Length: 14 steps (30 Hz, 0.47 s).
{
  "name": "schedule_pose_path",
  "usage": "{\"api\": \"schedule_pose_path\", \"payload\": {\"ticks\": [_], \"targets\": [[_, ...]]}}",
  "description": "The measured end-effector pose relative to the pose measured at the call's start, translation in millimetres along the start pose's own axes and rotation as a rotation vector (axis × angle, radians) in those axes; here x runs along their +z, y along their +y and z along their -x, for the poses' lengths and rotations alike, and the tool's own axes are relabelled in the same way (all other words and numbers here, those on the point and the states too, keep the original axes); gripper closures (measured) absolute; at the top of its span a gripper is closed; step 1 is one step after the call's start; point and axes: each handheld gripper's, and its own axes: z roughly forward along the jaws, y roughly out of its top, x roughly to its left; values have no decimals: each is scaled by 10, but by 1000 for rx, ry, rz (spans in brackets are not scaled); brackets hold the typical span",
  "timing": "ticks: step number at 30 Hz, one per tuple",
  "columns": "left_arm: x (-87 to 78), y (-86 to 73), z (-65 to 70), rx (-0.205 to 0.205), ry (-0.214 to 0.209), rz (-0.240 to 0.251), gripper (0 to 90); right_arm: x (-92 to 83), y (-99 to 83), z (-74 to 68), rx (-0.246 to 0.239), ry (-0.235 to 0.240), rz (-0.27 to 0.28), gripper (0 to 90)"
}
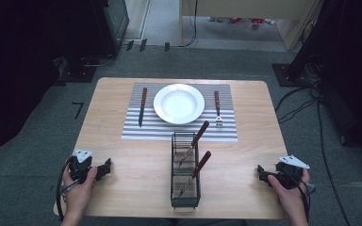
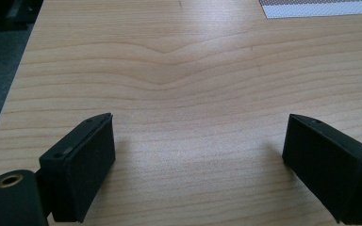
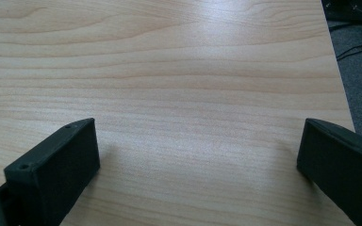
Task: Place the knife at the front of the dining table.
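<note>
No readable text, label, brand or number anywhere: none on the worktop (image 1: 122, 155), the striped mat (image 1: 136, 132), the plate (image 1: 179, 103) or the wire basket (image 1: 185, 197). On the floor beyond the worktop's far left corner, only a dark hook-shaped mark (image 1: 78, 109), resembling a 7.

In the caddy (image 1: 185, 174), near the worktop's front edge, the wire walls hide the working ends of your two wooden-handled utensils (image 1: 199, 165), so their kind cannot be told. Your forearms are cut off at the bottom of the high view.
</note>
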Motion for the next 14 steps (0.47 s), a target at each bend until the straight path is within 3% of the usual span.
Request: {"api": "schedule_pose_path", "payload": {"ticks": [14], "targets": [[10, 9, 14, -10, 10, -1, 96, 0, 0, 0, 0, 0, 0, 0]]}}
